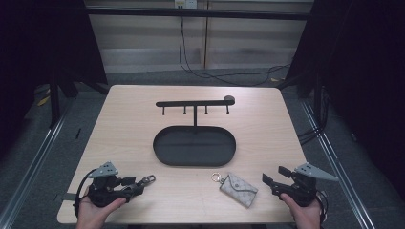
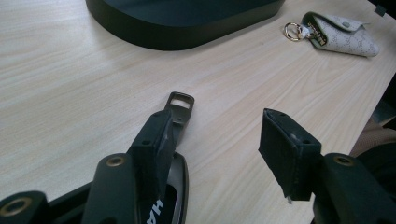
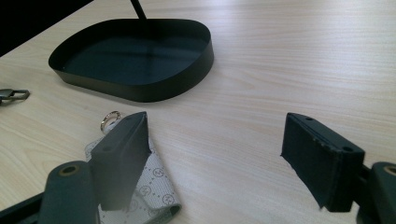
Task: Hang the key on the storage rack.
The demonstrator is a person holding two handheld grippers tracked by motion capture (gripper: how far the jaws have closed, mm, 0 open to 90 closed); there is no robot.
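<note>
A black car key with a metal loop point(image 2: 181, 102) lies flat on the wooden table, its body under the left jaw of my left gripper point(image 2: 217, 121); the jaws stand wide apart around nothing. From above, the loop point(image 1: 148, 180) pokes out past my left gripper point(image 1: 133, 186) at the table's front left. A grey patterned key pouch point(image 1: 239, 189) with a gold ring point(image 1: 216, 177) lies front centre. My right gripper point(image 1: 276, 175) is just right of it, open. In the right gripper view the pouch point(image 3: 154, 186) lies partly beneath the left jaw of that gripper point(image 3: 217, 121).
A black oval tray point(image 1: 160, 155) sits mid-table, with a thin post and a hook bar point(image 1: 191, 103) rising behind it. The tray's wall point(image 3: 187, 79) is ahead of the right gripper. Cables trail on the floor beyond the far edge. Hands rest at the front edge.
</note>
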